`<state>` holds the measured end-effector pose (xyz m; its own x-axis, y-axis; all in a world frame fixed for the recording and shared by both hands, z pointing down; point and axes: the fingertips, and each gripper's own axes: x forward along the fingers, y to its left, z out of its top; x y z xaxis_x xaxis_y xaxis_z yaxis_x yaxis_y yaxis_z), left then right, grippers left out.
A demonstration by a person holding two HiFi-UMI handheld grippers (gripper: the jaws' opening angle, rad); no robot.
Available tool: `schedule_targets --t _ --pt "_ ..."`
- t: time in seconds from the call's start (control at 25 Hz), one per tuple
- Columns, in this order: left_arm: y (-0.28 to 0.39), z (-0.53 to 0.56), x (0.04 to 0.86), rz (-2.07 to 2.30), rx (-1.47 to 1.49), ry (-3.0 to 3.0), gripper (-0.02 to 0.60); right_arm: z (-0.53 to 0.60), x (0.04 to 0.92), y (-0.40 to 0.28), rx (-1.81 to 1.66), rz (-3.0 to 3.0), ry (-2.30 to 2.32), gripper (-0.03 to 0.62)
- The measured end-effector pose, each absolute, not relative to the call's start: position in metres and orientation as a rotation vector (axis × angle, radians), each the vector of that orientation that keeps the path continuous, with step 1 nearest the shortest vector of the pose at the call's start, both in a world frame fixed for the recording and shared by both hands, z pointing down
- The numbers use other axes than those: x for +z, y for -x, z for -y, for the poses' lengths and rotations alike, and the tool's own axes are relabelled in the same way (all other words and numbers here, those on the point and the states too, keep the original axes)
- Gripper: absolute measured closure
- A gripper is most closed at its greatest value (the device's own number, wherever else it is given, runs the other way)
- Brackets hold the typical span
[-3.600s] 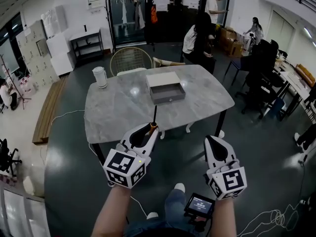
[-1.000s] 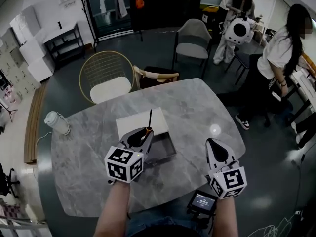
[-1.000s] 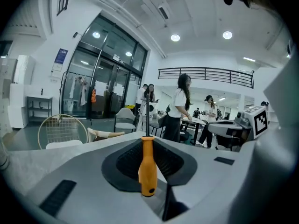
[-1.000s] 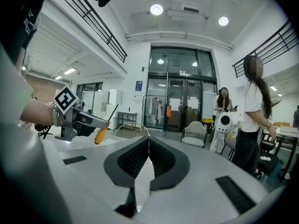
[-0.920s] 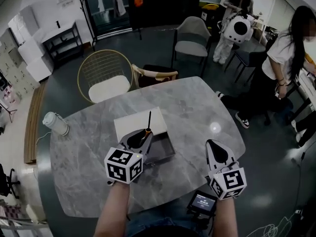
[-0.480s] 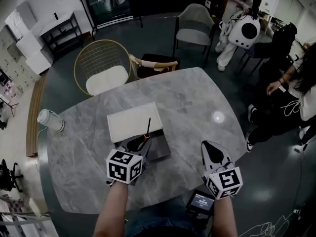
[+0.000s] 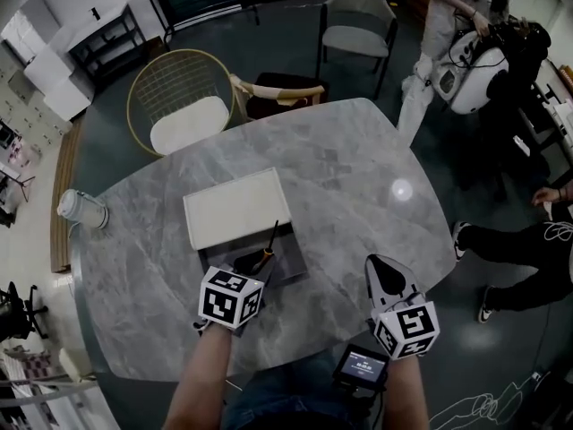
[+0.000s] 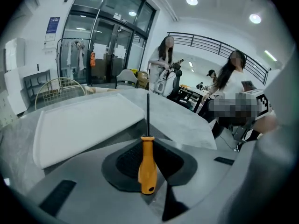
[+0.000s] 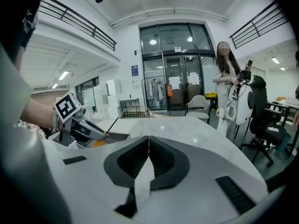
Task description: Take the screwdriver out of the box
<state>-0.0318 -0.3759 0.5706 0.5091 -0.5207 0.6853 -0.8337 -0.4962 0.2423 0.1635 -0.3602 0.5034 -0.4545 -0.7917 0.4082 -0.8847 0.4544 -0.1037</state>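
A screwdriver (image 7: 268, 249) with an orange handle and a thin black shaft is clamped by its handle in my left gripper (image 7: 258, 260), shaft pointing away from me. It hangs over the open grey drawer of the box (image 7: 291, 262), whose white sleeve (image 7: 233, 209) lies just behind. In the left gripper view the handle (image 8: 147, 164) sits between the shut jaws of that gripper (image 8: 148, 141). My right gripper (image 7: 388, 274) is shut on nothing, right of the box over the table. The right gripper view shows its closed jaws (image 9: 148, 149) and the left gripper (image 9: 74, 120).
The marble table (image 7: 358, 204) carries a white jug (image 7: 79, 210) at its left edge. A gold wire chair (image 7: 183, 106) and a grey chair (image 7: 356, 25) stand behind it. People and a white rounded machine (image 7: 474, 61) are at the right. A small screen (image 7: 363, 364) sits below my arms.
Both grippers have sunk toward the table. The left one, still holding the screwdriver, has tipped downward over the open drawer. The people at the right have shifted.
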Motion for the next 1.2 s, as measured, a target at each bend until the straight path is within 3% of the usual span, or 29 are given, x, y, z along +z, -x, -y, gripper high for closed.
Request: schedule_targets --t 0.68,1.2 --pt "0.028 0.378 0.637 0.911 1.04 -2.002 0.505 0.372 0.522 -0.173 0.493 2.377 -1.441 0.569" --pt "0.026 0.384 0.652 0.844 1.059 -1.842 0.499 0.391 0.514 -0.175 0.477 2.378 -1.447 0.569"
